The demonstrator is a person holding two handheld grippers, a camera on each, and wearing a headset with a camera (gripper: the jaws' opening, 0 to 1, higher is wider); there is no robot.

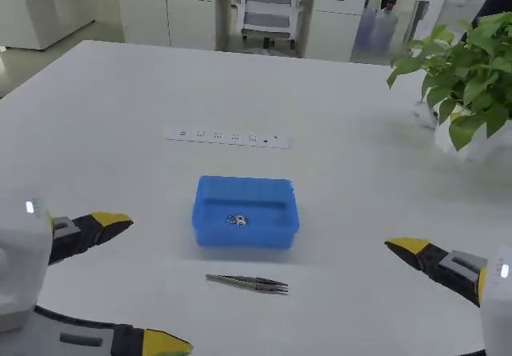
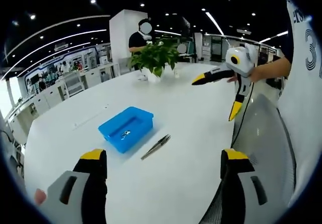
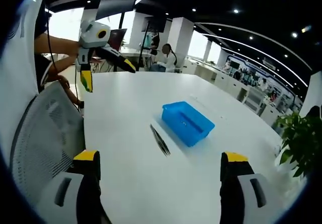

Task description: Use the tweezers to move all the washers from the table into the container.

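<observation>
your left gripper point(image 2: 163, 156) and right gripper point(image 3: 160, 157) both gape wide and hold nothing, while in the head view the tweezers point(image 1: 246, 282) lie on the table point(image 1: 120, 116) just at 6 o'clock of the box point(image 1: 244, 236), with washers point(image 1: 235, 220) inside it.

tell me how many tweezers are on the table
1. The tweezers lie flat on the white table, just on the near side of the blue container and apart from it. Nothing nearby looks likely to hide a second pair.
</observation>
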